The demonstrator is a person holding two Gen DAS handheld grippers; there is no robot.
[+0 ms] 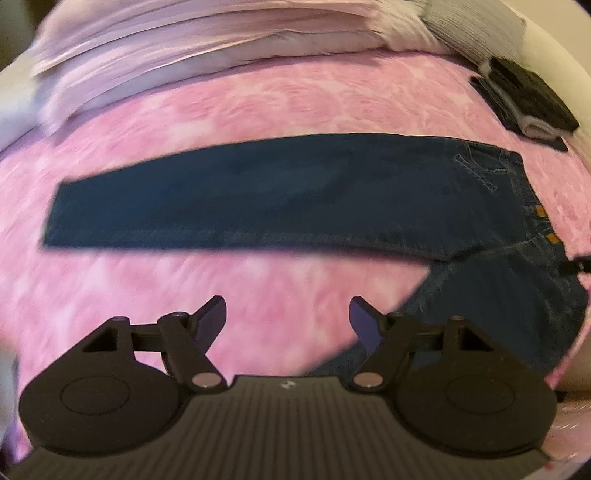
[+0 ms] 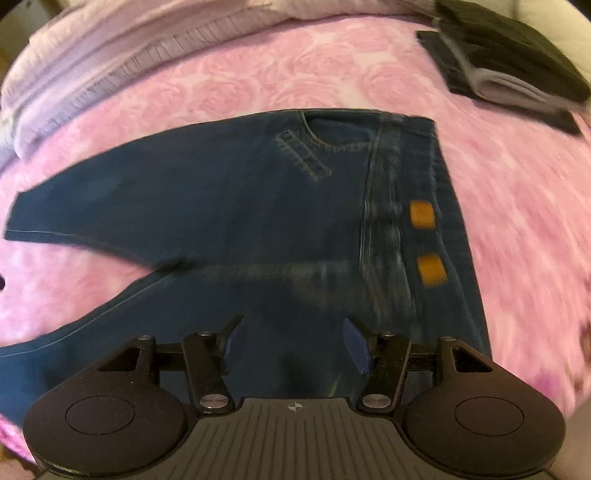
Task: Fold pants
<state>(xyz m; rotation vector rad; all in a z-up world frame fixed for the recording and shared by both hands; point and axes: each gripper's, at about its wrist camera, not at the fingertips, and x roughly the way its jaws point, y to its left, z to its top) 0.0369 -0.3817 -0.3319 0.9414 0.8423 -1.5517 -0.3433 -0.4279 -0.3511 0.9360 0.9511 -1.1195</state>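
Note:
Dark blue jeans (image 1: 258,199) lie flat on a pink bedspread (image 1: 184,288), with one leg stretched to the left and the waist at the right. In the left wrist view my left gripper (image 1: 288,314) hangs open above bare bedspread, just left of the near leg (image 1: 498,306). Nothing is between its fingers. In the right wrist view the jeans (image 2: 221,206) fill the middle, their waistband (image 2: 436,221) carrying two orange patches. My right gripper (image 2: 291,343) stands open over the near leg close to the crotch, holding nothing.
A folded pale lilac quilt (image 1: 166,48) lies along the far side of the bed. A stack of dark folded clothes (image 2: 509,66) sits at the far right, also seen as dark clothes (image 1: 528,99) in the left wrist view. A grey pillow (image 1: 476,26) is behind it.

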